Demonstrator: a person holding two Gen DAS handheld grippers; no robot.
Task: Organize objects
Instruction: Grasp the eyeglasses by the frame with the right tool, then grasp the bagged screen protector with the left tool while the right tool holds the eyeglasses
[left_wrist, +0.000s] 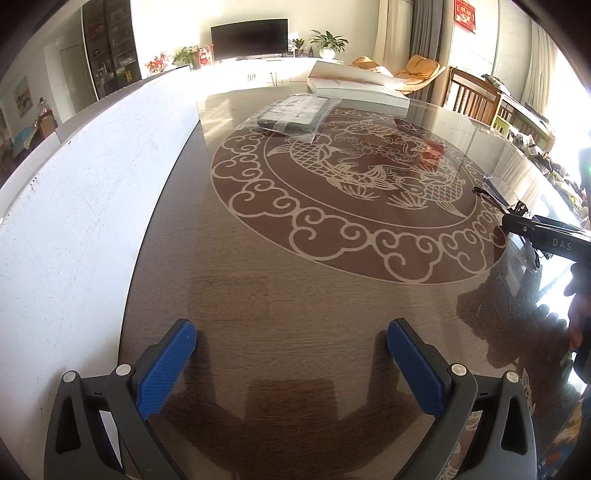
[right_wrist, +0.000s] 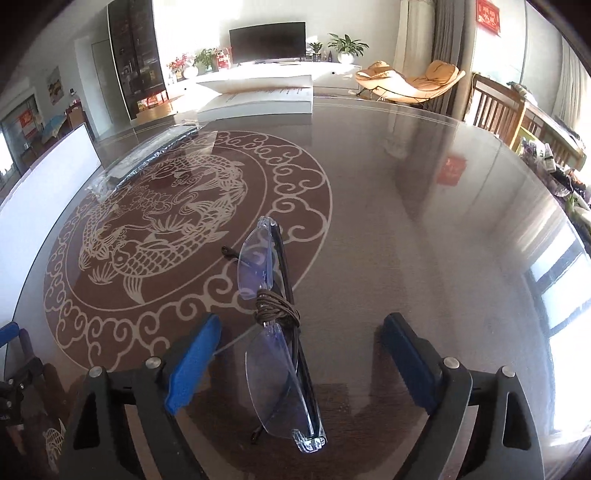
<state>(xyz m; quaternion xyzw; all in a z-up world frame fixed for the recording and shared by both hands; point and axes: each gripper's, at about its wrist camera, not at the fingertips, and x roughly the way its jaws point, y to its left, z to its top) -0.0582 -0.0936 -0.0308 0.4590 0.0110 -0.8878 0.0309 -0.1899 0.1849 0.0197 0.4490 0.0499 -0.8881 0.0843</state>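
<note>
Folded rimless glasses (right_wrist: 275, 328) with a brown cord wound round the bridge lie on the glass-topped table (right_wrist: 424, 229), lengthwise between the open fingers of my right gripper (right_wrist: 301, 363), touching neither pad. In the left wrist view they show small at the right edge (left_wrist: 496, 190), beyond the right gripper's body (left_wrist: 546, 240). My left gripper (left_wrist: 290, 369) is open and empty above bare table near the front edge. A dark case in a clear plastic bag (left_wrist: 295, 114) lies at the far side; it also shows in the right wrist view (right_wrist: 155, 153).
A thick white book (left_wrist: 360, 86) lies at the table's far edge, also in the right wrist view (right_wrist: 258, 98). A white panel (left_wrist: 74, 192) runs along the table's left side. Wooden chairs (right_wrist: 495, 107) stand at the far right.
</note>
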